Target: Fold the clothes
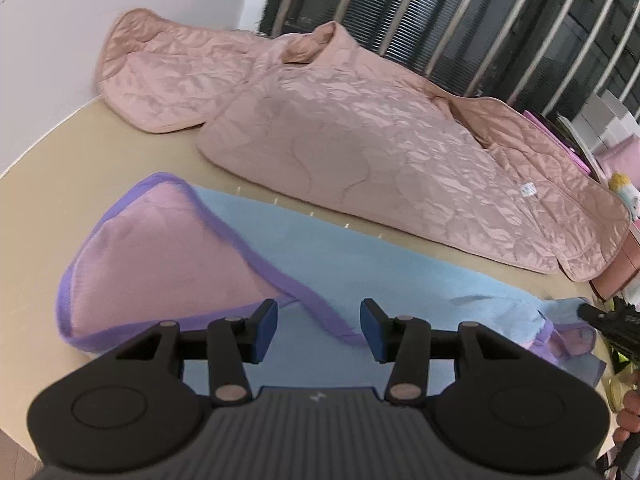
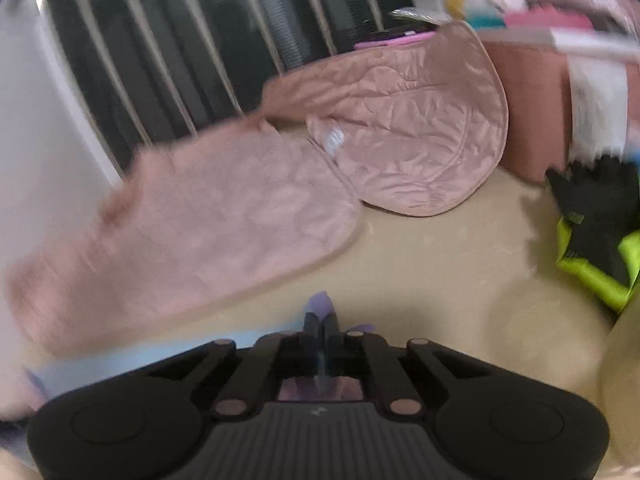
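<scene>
We saw the blue garment (image 1: 320, 264) lying on the table (image 1: 80, 152), soft and light; its purple trim (image 2: 322, 303) suited gripping. The right gripper (image 2: 320, 326) pinched that trim; the left gripper (image 1: 319, 330) hung open above it.

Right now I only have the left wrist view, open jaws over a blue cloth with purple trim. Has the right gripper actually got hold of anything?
Observer: Yes. The right gripper is shut on the purple trim of the blue cloth.
Operator: What's to its right?
Observer: A black and neon yellow garment on the table.
Operator: Is the pink quilted jacket lying clear of that?
Observer: Yes, bare table lies between them.
</scene>
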`<move>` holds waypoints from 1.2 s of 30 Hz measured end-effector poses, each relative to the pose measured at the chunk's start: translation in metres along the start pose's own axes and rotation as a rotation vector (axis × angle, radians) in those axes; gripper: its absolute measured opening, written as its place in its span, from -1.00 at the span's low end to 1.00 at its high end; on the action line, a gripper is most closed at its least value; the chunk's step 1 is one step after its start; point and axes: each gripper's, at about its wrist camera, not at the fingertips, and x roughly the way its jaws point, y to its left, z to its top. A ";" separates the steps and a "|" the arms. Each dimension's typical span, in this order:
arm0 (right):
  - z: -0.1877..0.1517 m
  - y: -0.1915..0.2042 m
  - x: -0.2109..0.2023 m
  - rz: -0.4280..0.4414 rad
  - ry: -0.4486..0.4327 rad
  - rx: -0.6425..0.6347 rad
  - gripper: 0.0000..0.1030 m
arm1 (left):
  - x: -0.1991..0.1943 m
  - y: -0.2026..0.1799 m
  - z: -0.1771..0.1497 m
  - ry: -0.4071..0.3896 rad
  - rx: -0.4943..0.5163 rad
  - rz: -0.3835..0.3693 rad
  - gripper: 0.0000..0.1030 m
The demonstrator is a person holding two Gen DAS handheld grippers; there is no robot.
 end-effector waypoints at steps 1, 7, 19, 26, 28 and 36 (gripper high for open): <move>0.000 -0.004 -0.002 0.020 -0.004 0.036 -0.93 | 0.000 0.003 0.001 0.000 -0.009 0.003 -0.10; 0.000 0.009 -0.025 -0.042 0.031 -0.083 -0.46 | -0.014 0.021 0.009 -0.029 -0.044 0.021 -0.05; -0.004 -0.012 0.008 -0.078 0.168 0.364 -0.83 | -0.019 0.022 0.004 -0.032 -0.036 0.015 -0.02; -0.007 -0.016 0.001 0.187 -0.020 0.487 -0.96 | -0.018 0.029 0.001 -0.024 -0.047 0.026 -0.02; -0.015 -0.021 0.004 0.229 -0.039 0.519 -0.96 | -0.018 0.031 0.002 -0.029 -0.052 0.031 -0.02; -0.027 0.009 -0.021 -0.019 -0.048 0.162 -0.60 | -0.057 0.060 0.014 -0.173 -0.087 0.134 0.09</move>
